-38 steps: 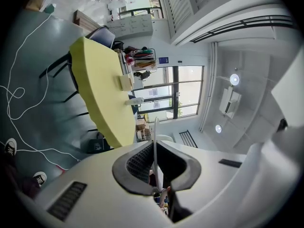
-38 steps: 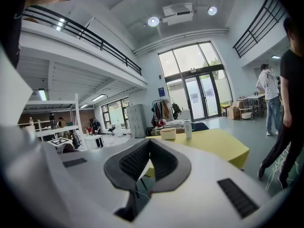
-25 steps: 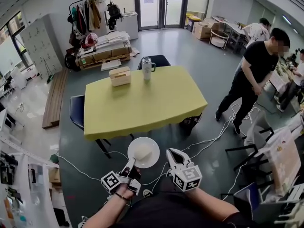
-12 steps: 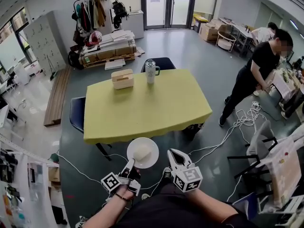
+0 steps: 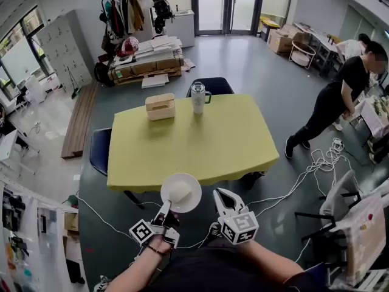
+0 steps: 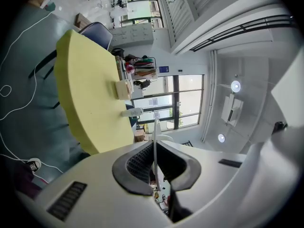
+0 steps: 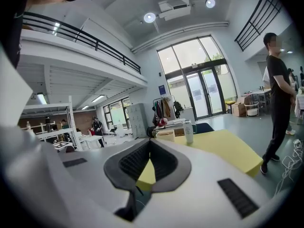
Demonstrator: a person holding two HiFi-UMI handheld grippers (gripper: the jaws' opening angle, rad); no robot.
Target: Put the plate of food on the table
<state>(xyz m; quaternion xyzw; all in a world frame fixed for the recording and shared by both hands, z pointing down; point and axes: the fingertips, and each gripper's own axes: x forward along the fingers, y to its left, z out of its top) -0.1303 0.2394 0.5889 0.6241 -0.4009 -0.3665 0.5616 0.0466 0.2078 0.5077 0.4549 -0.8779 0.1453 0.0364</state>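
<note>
A white plate [image 5: 189,185] with a pale piece of food [image 5: 180,191] hangs in the air at the near edge of the yellow table [image 5: 200,145]. My left gripper [image 5: 166,210] is shut on the plate's near rim. In the left gripper view the plate [image 6: 156,127] runs edge-on as a thin white line between the pads of that left gripper [image 6: 154,145]. My right gripper [image 5: 220,194] is beside the plate, to its right, shut with nothing in it. In the right gripper view its tips [image 7: 149,142] meet, and the table [image 7: 223,148] lies ahead.
A wooden tissue box [image 5: 160,106] and a metal tumbler [image 5: 198,97] stand at the table's far side. Dark chairs sit at the far edge [image 5: 209,85] and left edge [image 5: 99,151]. A person in black [image 5: 340,96] bends at the right. Cables [image 5: 316,163] trail over the floor.
The table has drawn nearer. The plate, still held by the left gripper, now overlaps the table's near edge. The person at the right has shifted farther right.
</note>
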